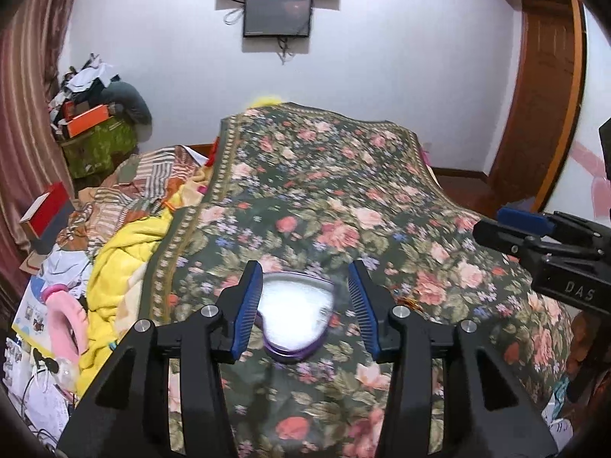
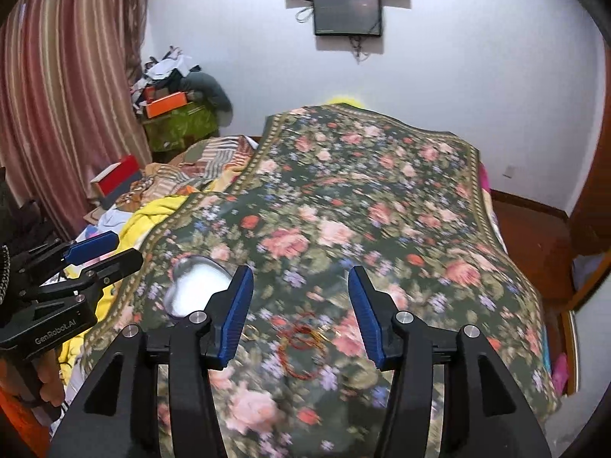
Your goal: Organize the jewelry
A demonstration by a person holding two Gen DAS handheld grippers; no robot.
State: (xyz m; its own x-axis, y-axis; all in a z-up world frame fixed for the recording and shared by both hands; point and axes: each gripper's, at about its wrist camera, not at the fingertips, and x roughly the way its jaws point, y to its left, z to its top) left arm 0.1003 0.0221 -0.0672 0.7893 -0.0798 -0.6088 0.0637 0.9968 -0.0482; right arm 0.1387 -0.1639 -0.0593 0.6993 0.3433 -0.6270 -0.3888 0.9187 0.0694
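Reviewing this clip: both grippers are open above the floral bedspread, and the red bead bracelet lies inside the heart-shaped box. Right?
Not quite. The red bead bracelet lies on the floral bedspread, outside the heart-shaped box, per the right wrist view. Left gripper and right gripper are open.

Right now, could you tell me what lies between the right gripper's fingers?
In the right wrist view, the open right gripper frames a red bead bracelet lying on the floral bedspread.

Heart-shaped box (image 1: pixel 296 315) on bedspread (image 1: pixel 324 191), between fingers of left hand-held gripper (image 1: pixel 305 307). Bead bracelet (image 2: pixel 301 347) on bedspread right of box, between fingers of right hand-held gripper (image 2: pixel 301 315). Crumpled blankets (image 1: pixel 126 236) left of bedspread. Wall screen (image 1: pixel 278 15) behind bed. Curtain (image 2: pixel 65 87) far left.
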